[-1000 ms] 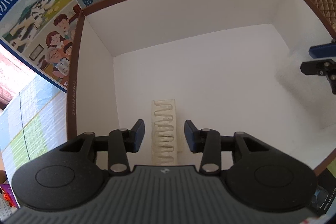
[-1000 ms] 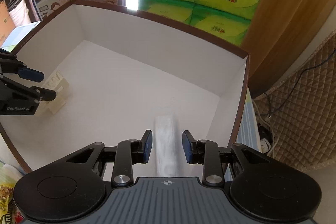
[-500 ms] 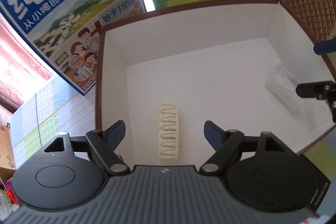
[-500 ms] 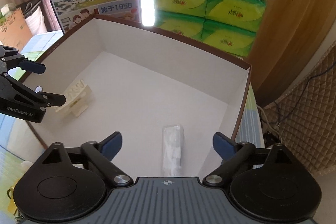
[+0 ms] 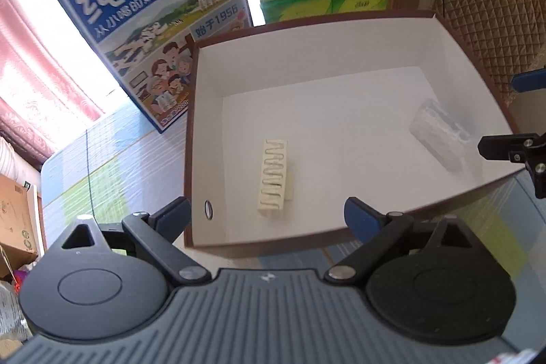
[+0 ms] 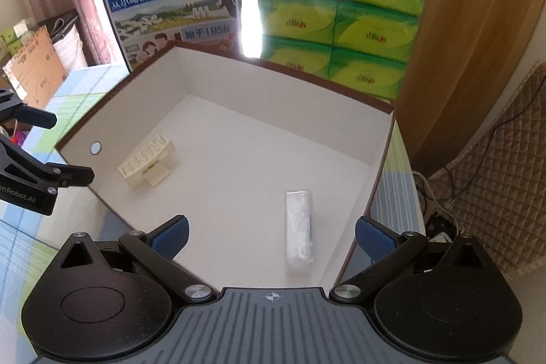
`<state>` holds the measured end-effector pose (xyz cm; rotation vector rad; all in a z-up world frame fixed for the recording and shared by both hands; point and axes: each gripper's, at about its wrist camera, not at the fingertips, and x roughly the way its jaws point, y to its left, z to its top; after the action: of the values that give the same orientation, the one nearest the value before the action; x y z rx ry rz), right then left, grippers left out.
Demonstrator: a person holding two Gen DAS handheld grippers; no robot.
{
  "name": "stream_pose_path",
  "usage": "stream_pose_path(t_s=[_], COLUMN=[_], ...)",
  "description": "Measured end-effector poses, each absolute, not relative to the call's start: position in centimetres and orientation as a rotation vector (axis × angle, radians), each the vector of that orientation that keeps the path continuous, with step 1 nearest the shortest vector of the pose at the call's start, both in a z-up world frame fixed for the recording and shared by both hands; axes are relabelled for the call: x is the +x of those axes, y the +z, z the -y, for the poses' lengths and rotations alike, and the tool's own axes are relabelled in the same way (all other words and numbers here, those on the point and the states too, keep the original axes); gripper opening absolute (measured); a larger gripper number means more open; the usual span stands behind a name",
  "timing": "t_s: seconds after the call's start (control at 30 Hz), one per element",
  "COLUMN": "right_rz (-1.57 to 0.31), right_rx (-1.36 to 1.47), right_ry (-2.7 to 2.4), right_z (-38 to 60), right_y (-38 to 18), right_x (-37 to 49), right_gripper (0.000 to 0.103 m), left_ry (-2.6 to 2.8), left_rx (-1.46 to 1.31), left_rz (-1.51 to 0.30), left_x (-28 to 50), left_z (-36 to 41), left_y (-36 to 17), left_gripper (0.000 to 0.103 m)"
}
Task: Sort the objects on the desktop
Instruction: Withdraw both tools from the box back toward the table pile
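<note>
Left gripper (image 5: 268, 217) and right gripper (image 6: 271, 234): fingers spread wide, nothing held. The cream comb-like piece (image 5: 274, 179) lies on the box (image 5: 204, 139) floor ahead of the left fingers. The clear wrapped packet (image 6: 299, 232) lies between and just beyond the right fingers.

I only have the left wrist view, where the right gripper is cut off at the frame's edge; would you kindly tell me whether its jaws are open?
Observer: Yes. The right wrist view shows the right gripper with its jaws spread wide and nothing between them, facing into the box.
Operator: Thank you. How does the clear packet lie relative to that gripper?
Observer: The clear packet lies flat on the box floor, lengthwise along the gripper's line and a little right of its centre. It touches neither finger.
</note>
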<state>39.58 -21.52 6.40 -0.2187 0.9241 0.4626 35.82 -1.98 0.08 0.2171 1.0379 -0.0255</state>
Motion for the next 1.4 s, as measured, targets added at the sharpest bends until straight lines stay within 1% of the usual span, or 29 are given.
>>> stream_pose_path(t_s=[0.4, 0.77, 0.93, 1.13, 1.4], right_rz=[-0.846, -0.787, -0.762, -0.749, -0.808], right_rx=[-0.189, -0.156, -0.141, -0.176, -0.203], right_ry=[0.487, 0.514, 0.526, 0.538, 0.558], right_z=[22.4, 23.9, 24.7, 24.7, 24.5], right_y=[9.4, 9.5, 8.7, 7.4, 4.2], right_x=[35.6, 31.4, 29.2, 26.5, 24.0], right_gripper=[0.101, 0.101, 0.101, 0.101, 0.101], left_ry=[-0.035, 0.025, 0.086, 0.101, 0.062], left_rx=[0.150, 0.081, 0.056, 0.008, 0.132], left_rz=[-0.950, -0.846, -0.843, -0.870, -0.936], left_x=[30.1, 22.9, 19.5, 15.8, 13.0], left_z=[2.0, 0.0, -1.3, -2.0, 0.9], left_y=[3.5, 5.2, 4.2, 1.8, -2.4], left_gripper=[0.095, 0.095, 0.095, 0.095, 0.094])
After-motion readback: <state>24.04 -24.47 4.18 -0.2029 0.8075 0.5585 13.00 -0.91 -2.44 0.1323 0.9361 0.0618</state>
